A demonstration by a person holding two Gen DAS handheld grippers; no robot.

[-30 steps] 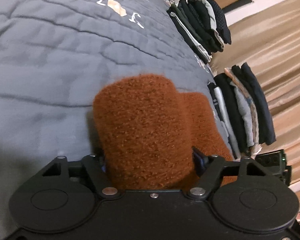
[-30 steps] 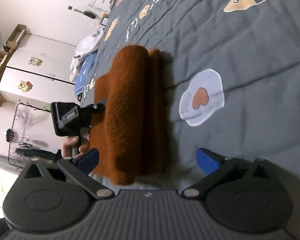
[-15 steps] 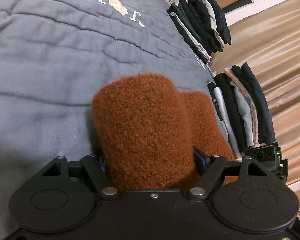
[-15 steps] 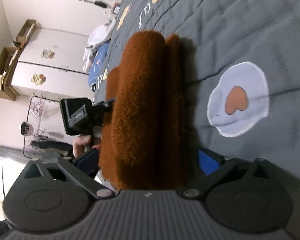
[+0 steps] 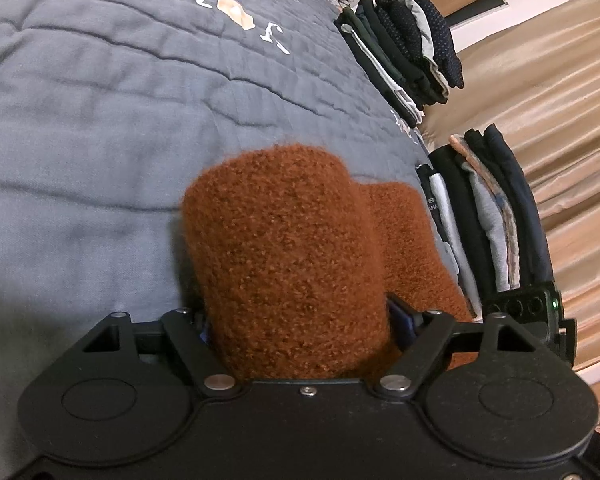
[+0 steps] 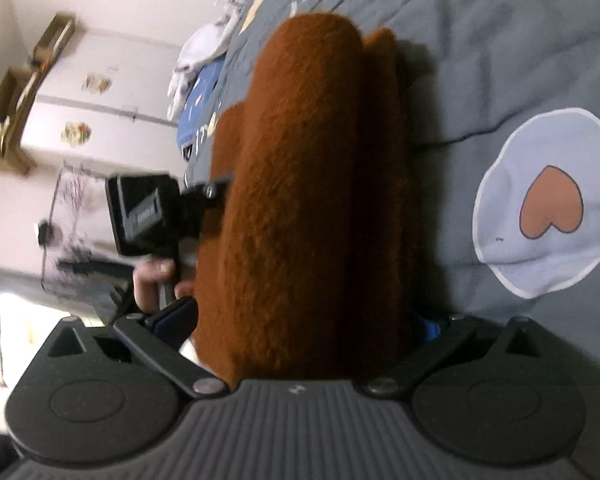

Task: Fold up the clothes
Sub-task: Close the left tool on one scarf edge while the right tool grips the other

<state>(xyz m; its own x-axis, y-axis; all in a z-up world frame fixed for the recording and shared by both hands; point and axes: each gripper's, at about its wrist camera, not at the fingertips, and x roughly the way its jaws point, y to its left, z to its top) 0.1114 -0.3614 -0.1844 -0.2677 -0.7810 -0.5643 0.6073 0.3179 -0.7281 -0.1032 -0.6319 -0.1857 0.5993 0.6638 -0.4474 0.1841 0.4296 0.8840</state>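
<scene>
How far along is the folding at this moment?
Done: two stacks of folded clothes stand at the bed's edge. In hand: the rust-brown knit, already folded into a thick bundle, lies on the grey quilt between the jaws of both the left hand-held gripper and right hand-held gripper. Left: moving it to the stacks.

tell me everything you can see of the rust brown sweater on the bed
The sweater is a fuzzy, rust-brown knit, folded into a thick bundle with rounded edges and a thinner layer showing beside it. It lies on the grey quilted bedspread. One end sits between the fingers of the left gripper, whose jaws are opening; the other end lies inside the wide-open right gripper. No collar, sleeves or label can be made out.
</scene>
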